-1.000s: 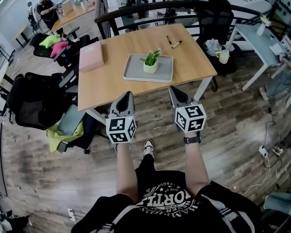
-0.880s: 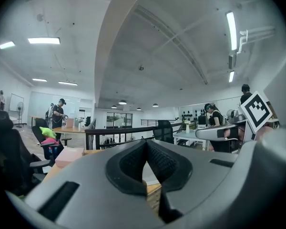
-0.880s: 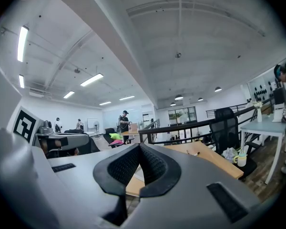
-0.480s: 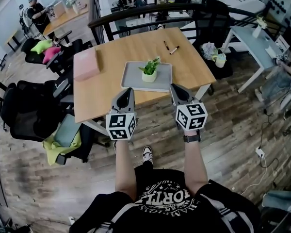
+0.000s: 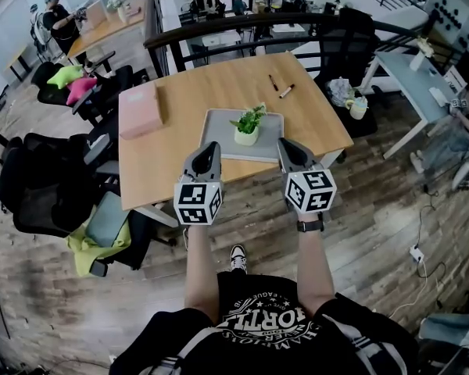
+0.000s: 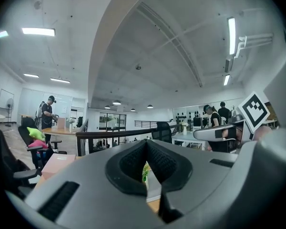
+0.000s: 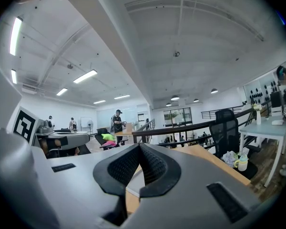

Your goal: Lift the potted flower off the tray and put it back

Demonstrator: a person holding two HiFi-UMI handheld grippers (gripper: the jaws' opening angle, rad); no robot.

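A small green plant in a white pot (image 5: 248,128) stands upright on a grey tray (image 5: 219,135) on the wooden table (image 5: 172,155). My left gripper (image 5: 208,147) is shut and empty, its tip over the tray's near left corner, short of the pot. Shut and empty as well, my right gripper (image 5: 286,144) has its tip just off the tray's near right corner. In the left gripper view the plant (image 6: 145,171) peeks through the slit below the closed jaws of that gripper (image 6: 146,143). The right gripper view shows its closed gripper (image 7: 139,147) over a strip of tray (image 7: 135,182).
A pink box (image 5: 141,100) lies at the table's left, two markers (image 5: 280,86) at its far side. Black chairs (image 5: 39,178) stand left of the table, a dark railing (image 5: 242,23) behind it, a grey desk (image 5: 410,76) to the right. A person (image 5: 56,18) works far left.
Both grippers have moved forward together from over the floor to over the table's near edge, level with the tray's near corners. The plant and tray have not moved.
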